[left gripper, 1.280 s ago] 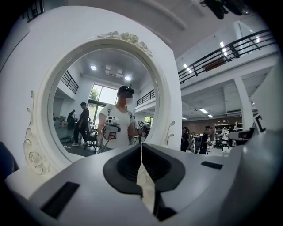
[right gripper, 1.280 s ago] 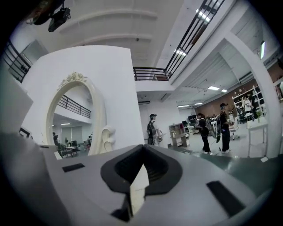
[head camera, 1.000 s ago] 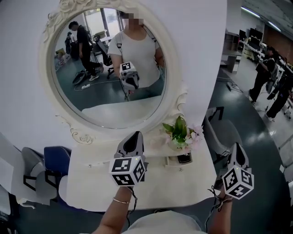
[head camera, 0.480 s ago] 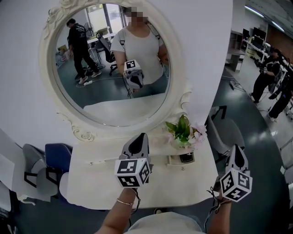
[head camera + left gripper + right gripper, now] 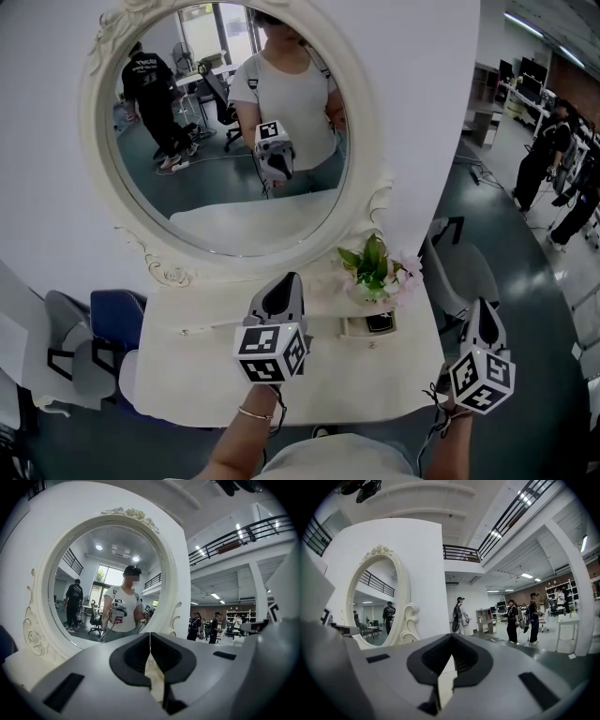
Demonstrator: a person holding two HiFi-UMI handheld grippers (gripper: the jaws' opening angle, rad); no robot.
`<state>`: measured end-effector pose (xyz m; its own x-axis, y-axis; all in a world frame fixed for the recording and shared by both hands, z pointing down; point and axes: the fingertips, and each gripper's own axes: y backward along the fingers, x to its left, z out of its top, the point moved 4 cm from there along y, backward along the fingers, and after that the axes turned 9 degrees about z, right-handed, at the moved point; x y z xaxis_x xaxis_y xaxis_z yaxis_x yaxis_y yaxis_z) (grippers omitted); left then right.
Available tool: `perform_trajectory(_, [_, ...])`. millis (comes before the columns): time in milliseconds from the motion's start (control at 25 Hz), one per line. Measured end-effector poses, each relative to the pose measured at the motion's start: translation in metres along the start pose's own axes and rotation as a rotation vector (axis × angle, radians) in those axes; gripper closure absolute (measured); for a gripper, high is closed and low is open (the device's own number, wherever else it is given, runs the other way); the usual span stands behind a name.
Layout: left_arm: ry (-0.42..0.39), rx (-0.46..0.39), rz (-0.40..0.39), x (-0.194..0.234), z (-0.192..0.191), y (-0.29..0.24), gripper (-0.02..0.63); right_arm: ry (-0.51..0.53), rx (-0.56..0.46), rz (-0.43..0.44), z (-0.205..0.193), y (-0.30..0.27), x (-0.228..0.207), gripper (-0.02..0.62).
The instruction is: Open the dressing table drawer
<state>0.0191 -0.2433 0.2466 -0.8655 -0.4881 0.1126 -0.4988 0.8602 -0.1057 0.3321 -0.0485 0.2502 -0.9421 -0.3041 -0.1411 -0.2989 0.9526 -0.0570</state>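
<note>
I see left gripper (image 5: pixel 279 286) over dressing table (image 5: pixel 187 375), jaws together, empty | right gripper (image 5: pixel 484 309) off its right edge, jaws closed on nothing | drawer (image 5: pixel 367 327) at table's right.

The dressing table (image 5: pixel 398 380) is cream white, with a round carved mirror (image 5: pixel 225 131) rising behind its worktop (image 5: pixel 187 375). Its small drawer (image 5: pixel 356 329) sits in the low raised tier at the back right, about 5 o'clock of the mirror's centre. It appears drawn out slightly, dark inside, its knob (image 5: pixel 372 346) facing 6 o'clock.
</note>
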Motion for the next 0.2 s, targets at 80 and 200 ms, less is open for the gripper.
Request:
perform_trajectory(80, [0.001,-0.001,0.001,-0.0001,-0.0003,0.0002,0.586,0.000,0.003,0.002,-0.0013,0.0001,0.0004,0.592])
perform_trajectory(200, [-0.001,-0.002,0.002,0.0001,-0.0006,0.0003,0.586,-0.001,0.007,0.005,-0.0035,-0.0001,0.0007,0.592])
